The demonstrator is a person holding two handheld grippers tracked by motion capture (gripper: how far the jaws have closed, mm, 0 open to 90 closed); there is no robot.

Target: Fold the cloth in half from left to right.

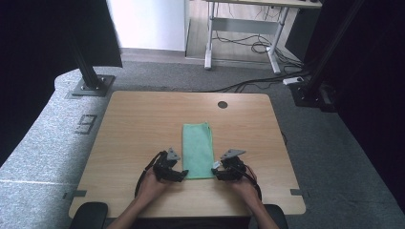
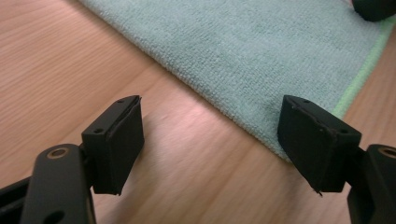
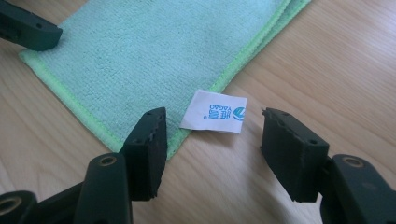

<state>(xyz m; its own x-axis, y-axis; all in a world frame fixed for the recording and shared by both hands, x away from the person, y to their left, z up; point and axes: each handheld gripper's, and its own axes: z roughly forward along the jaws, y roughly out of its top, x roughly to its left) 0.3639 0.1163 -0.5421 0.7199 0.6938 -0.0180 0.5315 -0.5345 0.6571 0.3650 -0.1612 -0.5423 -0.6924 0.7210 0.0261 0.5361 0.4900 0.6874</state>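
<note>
Here the folded green cloth point(image 1: 197, 150) lies flat on the wooden surface point(image 1: 133, 124), long axis running away from the person. Left gripper point(image 1: 184, 172) sits at its near left corner, fingers point(image 2: 116, 140) released, straddling bare wood and the cloth edge. Right gripper point(image 1: 216, 172) sits at the near right corner, fingers point(image 3: 148, 149) released around the white label point(image 3: 214, 112), not pressing it.
</note>
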